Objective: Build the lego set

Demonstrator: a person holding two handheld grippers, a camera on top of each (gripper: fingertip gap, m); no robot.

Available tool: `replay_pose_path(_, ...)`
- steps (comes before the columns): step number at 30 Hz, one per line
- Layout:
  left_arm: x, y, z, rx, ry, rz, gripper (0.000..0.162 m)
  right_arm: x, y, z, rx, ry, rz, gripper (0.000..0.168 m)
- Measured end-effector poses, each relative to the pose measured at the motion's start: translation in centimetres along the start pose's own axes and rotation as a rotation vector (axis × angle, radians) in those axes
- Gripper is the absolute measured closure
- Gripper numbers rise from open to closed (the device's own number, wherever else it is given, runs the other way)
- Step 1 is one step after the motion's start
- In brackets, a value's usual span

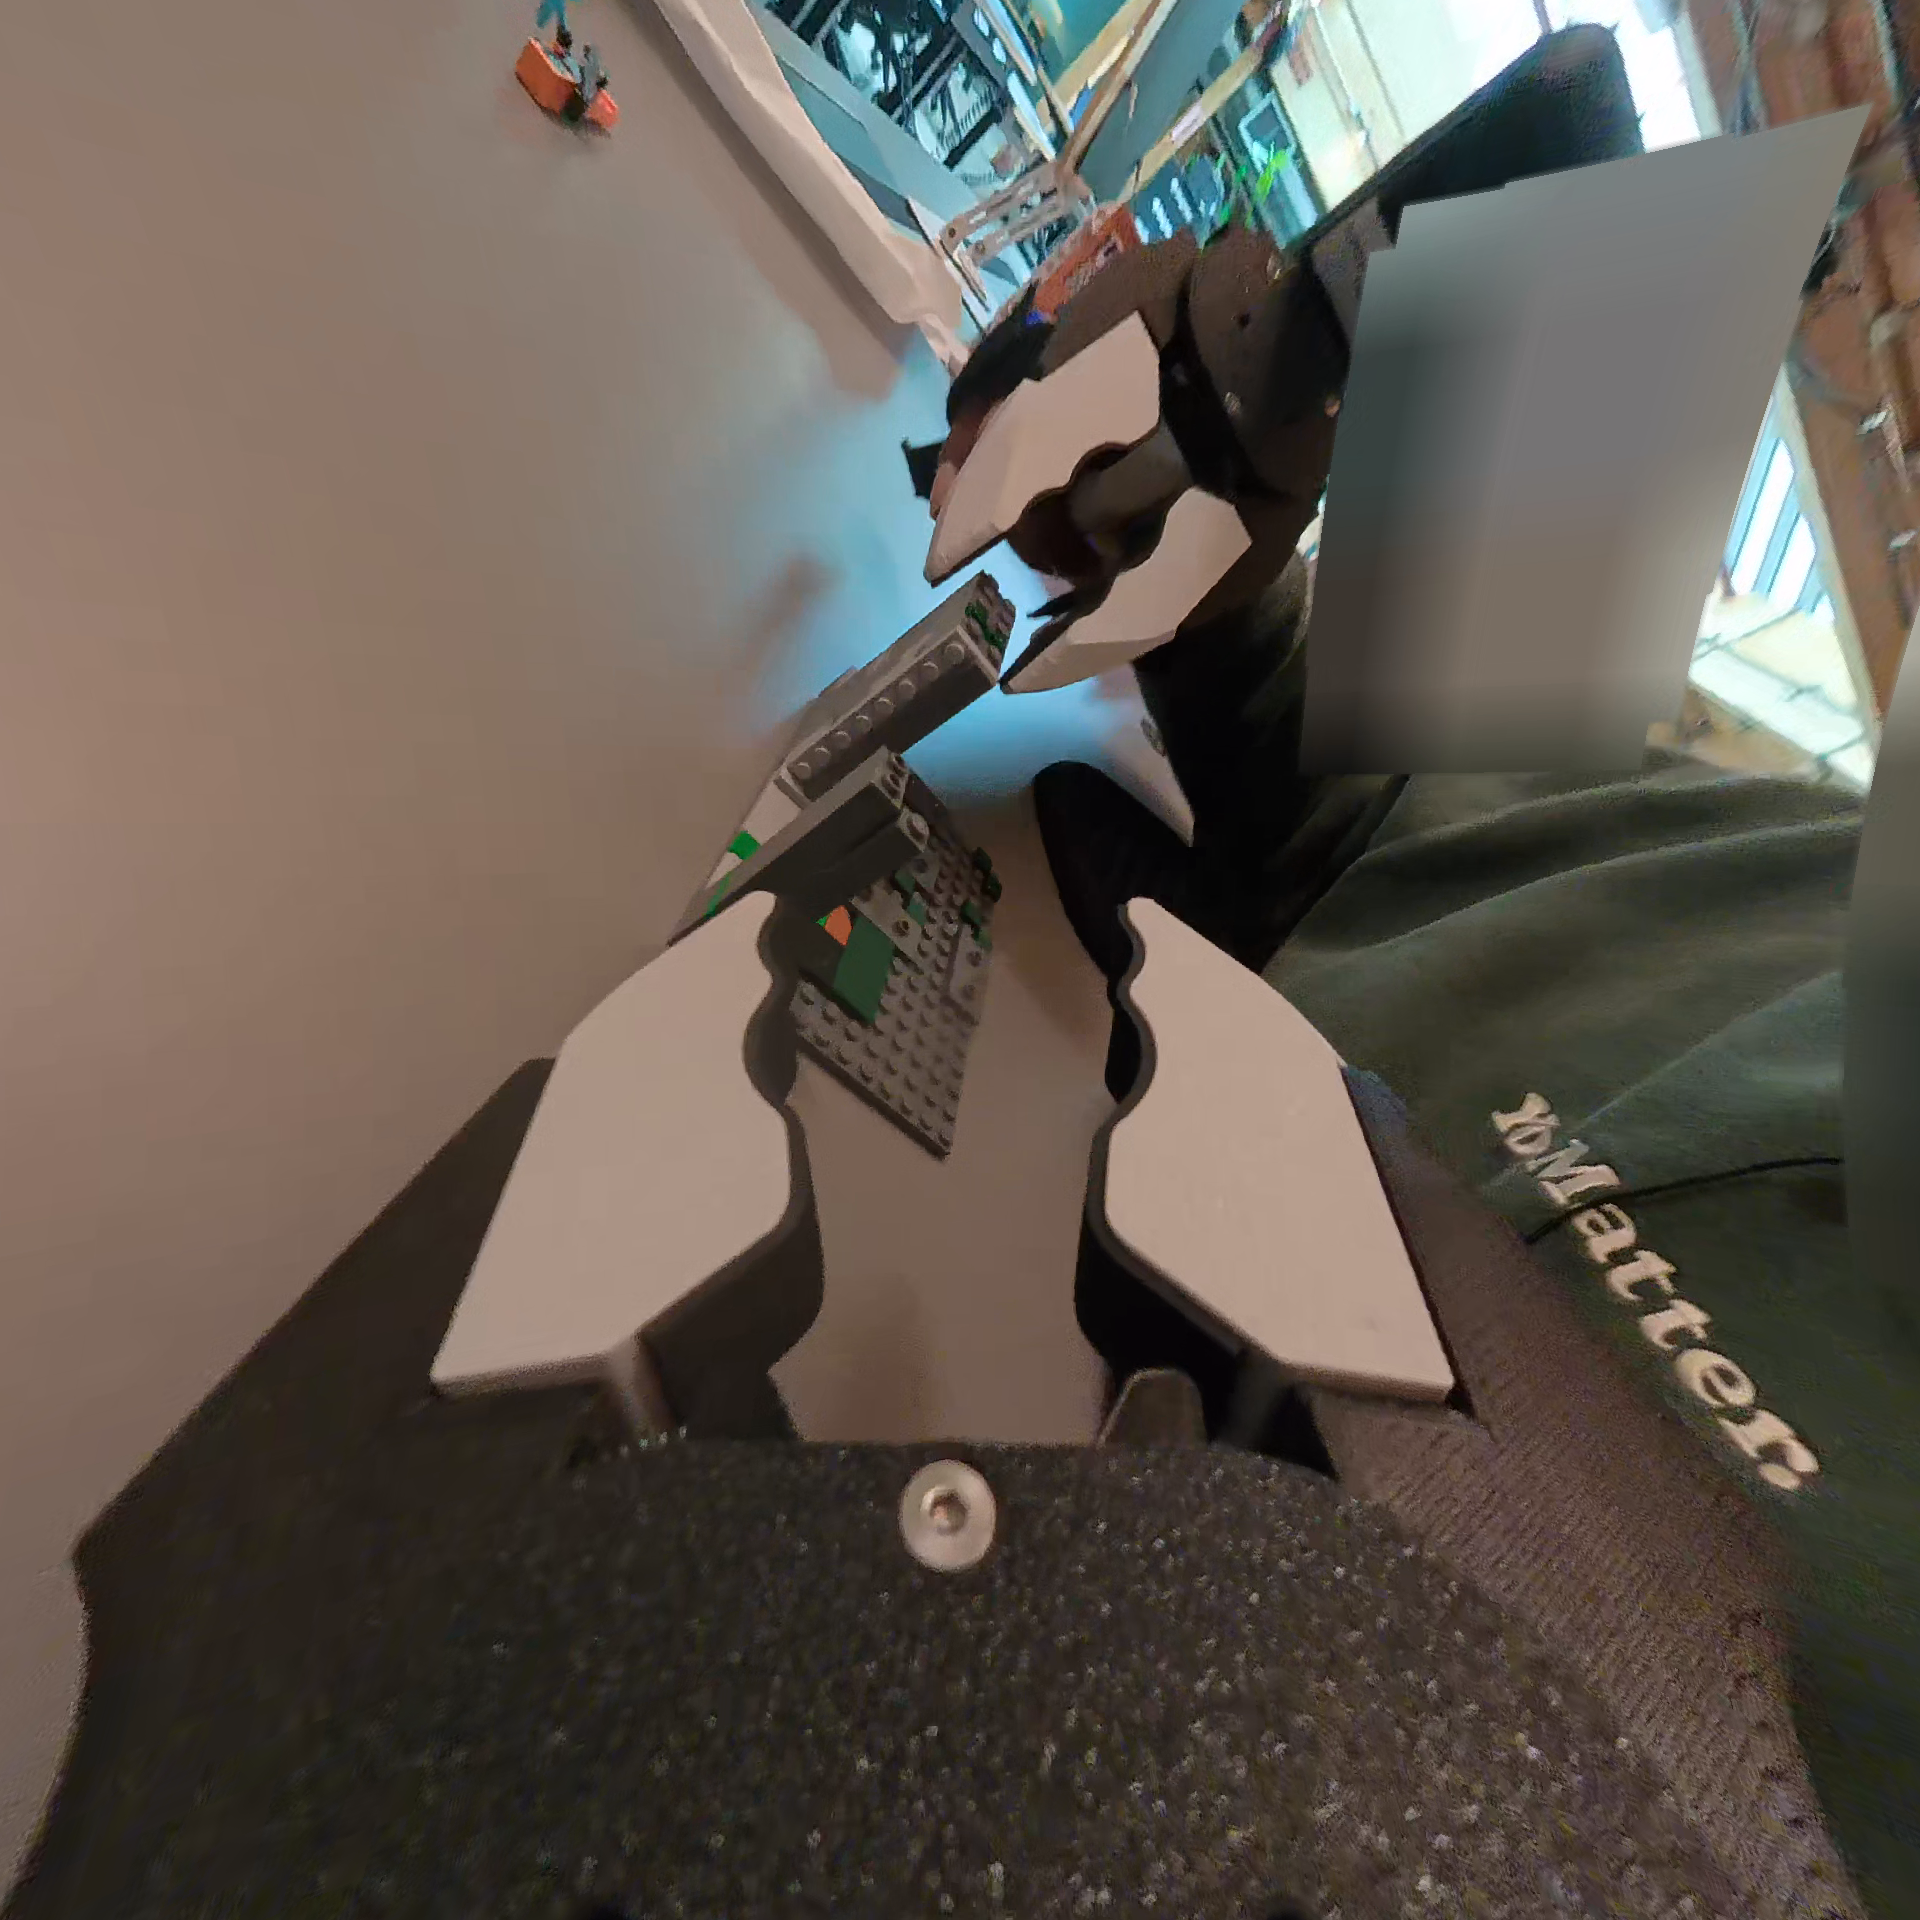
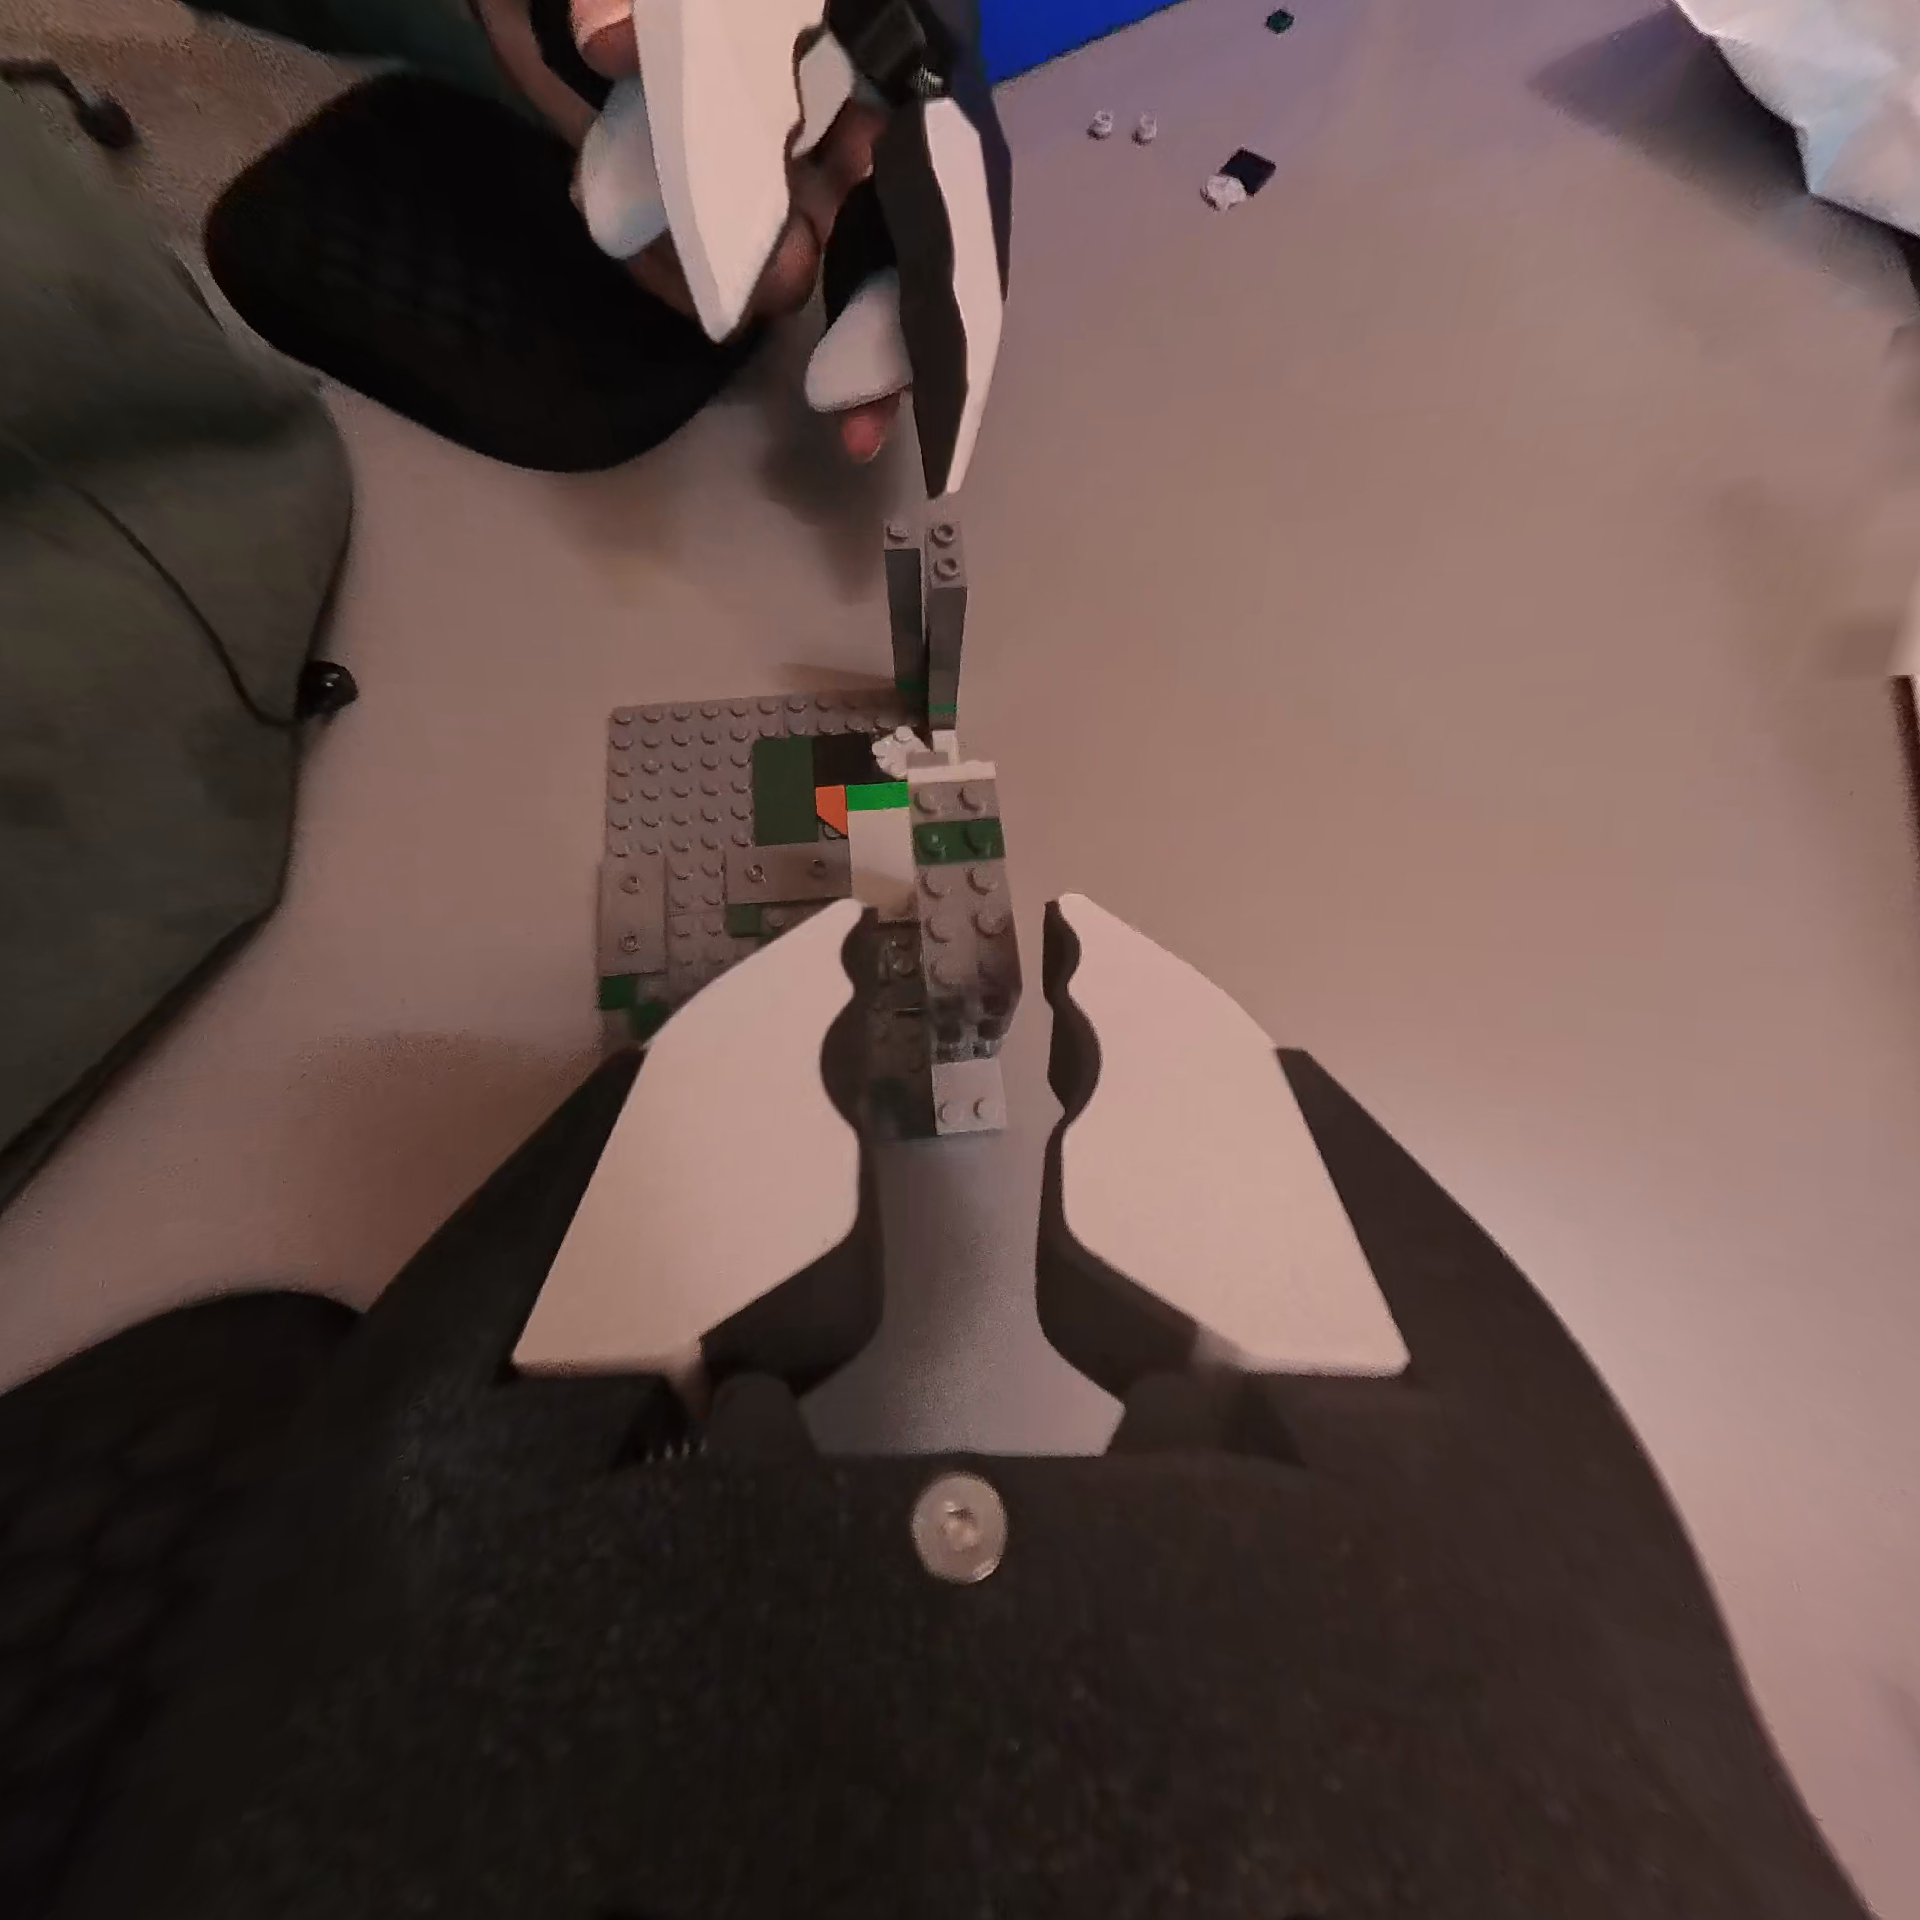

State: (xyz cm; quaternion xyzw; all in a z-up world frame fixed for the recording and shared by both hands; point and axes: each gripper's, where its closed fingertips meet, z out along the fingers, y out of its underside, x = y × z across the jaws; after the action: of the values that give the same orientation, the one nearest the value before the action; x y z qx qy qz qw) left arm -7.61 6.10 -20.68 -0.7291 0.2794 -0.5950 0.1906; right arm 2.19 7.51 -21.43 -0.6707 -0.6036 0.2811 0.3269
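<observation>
The lego build stands on a grey studded baseplate (image 1: 894,1049) (image 2: 675,769) on the pale table. It has green, white and orange pieces (image 2: 831,805) and two tall grey walls. My left gripper (image 1: 951,914) is open and empty, with its left fingertip beside the near wall (image 1: 831,842). It also shows in the right wrist view (image 2: 836,410), one fingertip just above the far wall (image 2: 925,613). My right gripper (image 2: 956,904) is open and straddles the top of the other wall (image 2: 966,925) without closing on it. It also shows in the left wrist view (image 1: 977,623).
A small orange lego piece (image 1: 566,78) lies far off on the table. Loose small pieces (image 2: 1236,177) lie beyond the build. A black padded armrest (image 2: 447,281) and a person's green sleeve (image 1: 1558,1039) border the table edge. White crumpled material (image 2: 1818,104) lies at the far right. The gap from one gripper's tips to the other's is roughly 11 centimeters. The right tips stand about 25 centimeters off the small orange lego piece (image 1: 566,78).
</observation>
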Motion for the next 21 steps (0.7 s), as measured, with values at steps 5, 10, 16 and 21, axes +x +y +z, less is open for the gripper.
replay_pose_path(5,-0.5,0.3,0.5,-0.109,-0.067,0.208,0.106,0.0,-0.1,0.4,-0.088,0.0,-0.016,0.151)
replay_pose_path(10,-2.0,1.1,0.6,-0.244,-0.185,0.577,0.107,0.0,0.1,0.4,-0.133,0.008,-0.002,0.152)
replay_pose_path(16,-3.4,1.2,1.4,-0.34,-0.228,0.879,0.113,0.0,-3.6,-0.5,-0.093,0.047,-0.022,0.149)
replay_pose_path(21,-3.3,0.5,2.1,-0.266,-0.163,0.845,0.121,-0.9,-6.9,2.7,-0.152,0.049,-0.091,0.162)
